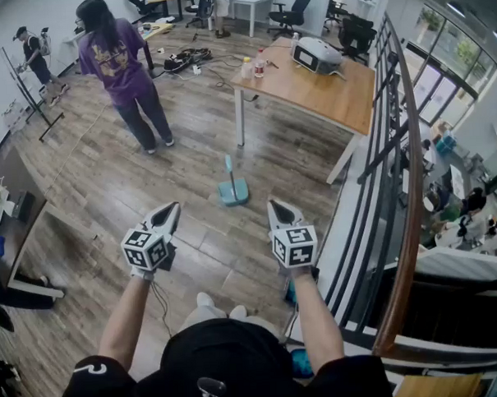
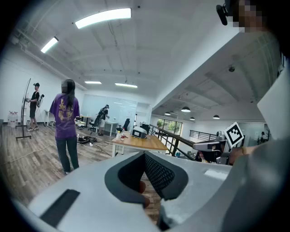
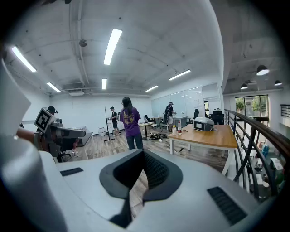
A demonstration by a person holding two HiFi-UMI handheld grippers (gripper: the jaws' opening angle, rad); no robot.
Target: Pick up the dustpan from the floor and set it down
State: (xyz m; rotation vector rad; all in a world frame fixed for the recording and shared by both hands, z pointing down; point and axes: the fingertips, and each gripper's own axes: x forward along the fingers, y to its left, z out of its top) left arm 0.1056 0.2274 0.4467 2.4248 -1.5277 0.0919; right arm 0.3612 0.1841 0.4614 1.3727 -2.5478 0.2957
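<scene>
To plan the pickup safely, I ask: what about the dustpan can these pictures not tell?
Head view: the dustpan is too small; whether anything lies in it is unclear.
Left gripper view: no dustpan seen; the left tool probably blocks it.
Right gripper view: the same, behind the right tool.
</scene>
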